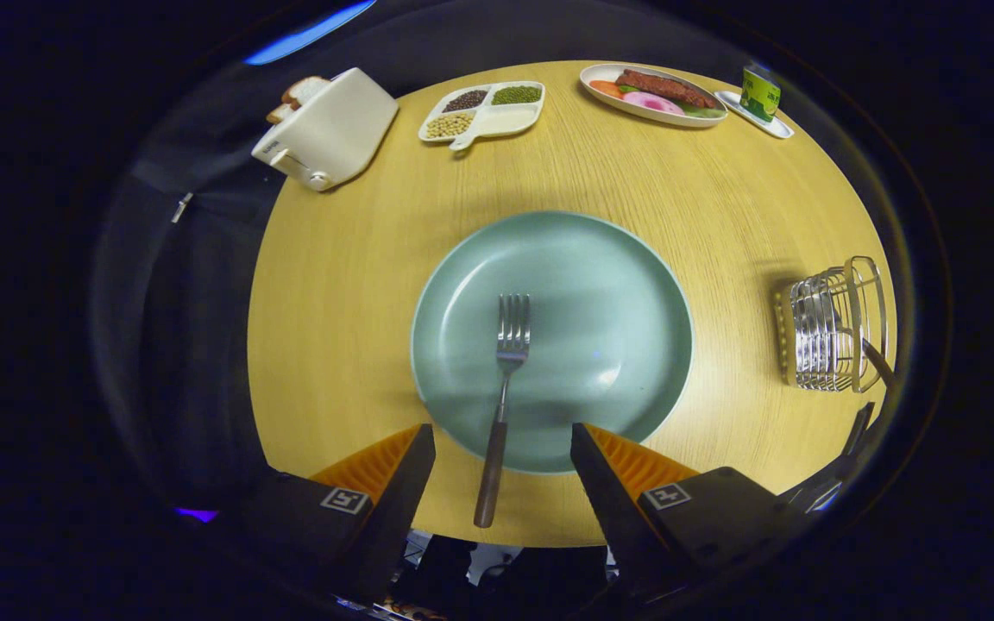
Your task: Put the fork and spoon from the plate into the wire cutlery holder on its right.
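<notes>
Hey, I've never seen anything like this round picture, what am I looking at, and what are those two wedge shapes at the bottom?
The camera rides on a hand-held two-finger gripper, looking forward along it. The wedges are its fingers, spread open and holding nothing. Between them lies a fork, its handle sticking out over the rim of a green plate on a round wooden table. A wire cutlery holder stands to the plate's right. Beyond the plate are a toaster with bread, a divided tray of beans, a food platter and a small can.
</notes>
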Tool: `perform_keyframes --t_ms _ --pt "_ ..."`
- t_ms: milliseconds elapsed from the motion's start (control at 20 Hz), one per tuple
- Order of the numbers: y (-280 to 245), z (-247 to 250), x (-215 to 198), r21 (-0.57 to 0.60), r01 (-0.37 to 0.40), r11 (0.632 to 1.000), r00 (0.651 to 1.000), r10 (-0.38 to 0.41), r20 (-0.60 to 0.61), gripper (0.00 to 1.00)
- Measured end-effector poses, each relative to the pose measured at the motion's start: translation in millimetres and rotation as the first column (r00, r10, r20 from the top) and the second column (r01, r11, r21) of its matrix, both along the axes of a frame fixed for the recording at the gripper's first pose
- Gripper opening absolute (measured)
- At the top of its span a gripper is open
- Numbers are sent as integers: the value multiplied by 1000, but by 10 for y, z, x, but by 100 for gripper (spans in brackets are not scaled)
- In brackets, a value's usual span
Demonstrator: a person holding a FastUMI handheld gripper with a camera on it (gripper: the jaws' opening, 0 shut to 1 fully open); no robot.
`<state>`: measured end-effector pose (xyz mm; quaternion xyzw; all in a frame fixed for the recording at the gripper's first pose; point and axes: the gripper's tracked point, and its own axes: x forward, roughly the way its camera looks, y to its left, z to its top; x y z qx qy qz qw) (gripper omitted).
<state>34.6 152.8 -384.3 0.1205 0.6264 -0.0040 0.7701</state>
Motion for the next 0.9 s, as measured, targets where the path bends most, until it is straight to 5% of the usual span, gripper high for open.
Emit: perform_keyframes --t_ms 200,350,500,600,700,850,900 --pt "-10 -165 -36 -18 26 1000 999 -26 -35 95" --pt "-9 -288 -46 -46 -6 999 998 3 -59 78" --pt "48 -385 -61 -48 -26 998 996 22 -91 73" --pt "74 -439 -73 -47 -38 998 993 33 -110 55" --pt "59 -462 -71 -50 -56 997 991 49 -121 52" --pt "27 -475 -73 -48 -53 997 990 46 -133 16" --pt "37 -469 -78 -38 -63 997 989 58 -137 15"
